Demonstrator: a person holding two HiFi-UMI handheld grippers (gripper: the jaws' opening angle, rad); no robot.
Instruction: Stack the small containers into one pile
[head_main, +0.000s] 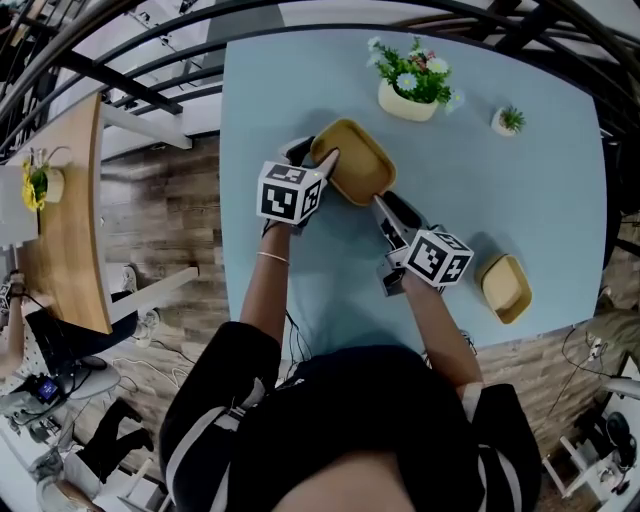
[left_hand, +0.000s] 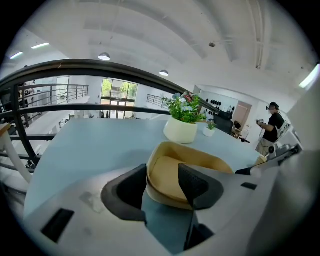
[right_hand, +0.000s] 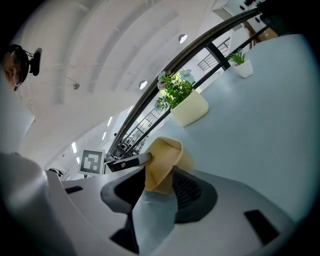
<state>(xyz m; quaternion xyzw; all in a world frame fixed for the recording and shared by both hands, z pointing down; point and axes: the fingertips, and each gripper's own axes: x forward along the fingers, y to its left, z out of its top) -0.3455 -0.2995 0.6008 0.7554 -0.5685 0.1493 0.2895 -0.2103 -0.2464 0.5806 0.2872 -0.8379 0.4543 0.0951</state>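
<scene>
A tan container (head_main: 355, 160) is held over the blue table (head_main: 280, 90) between both grippers. My left gripper (head_main: 325, 165) is shut on its left rim; in the left gripper view the jaws (left_hand: 162, 176) straddle the near wall of the container (left_hand: 172, 172), one finger inside and one outside. My right gripper (head_main: 383, 203) is shut on the opposite edge, where the tilted container (right_hand: 162, 165) sits pinched between the jaws (right_hand: 159, 182). A second, smaller tan container (head_main: 505, 288) lies on the table at the right, apart from both grippers.
A white pot of flowers (head_main: 408, 88) and a tiny potted plant (head_main: 508, 121) stand at the table's far side. The table's near edge (head_main: 520, 335) runs just past the small container. A wooden bench (head_main: 70, 215) is off to the left. A person (left_hand: 272, 127) stands far off.
</scene>
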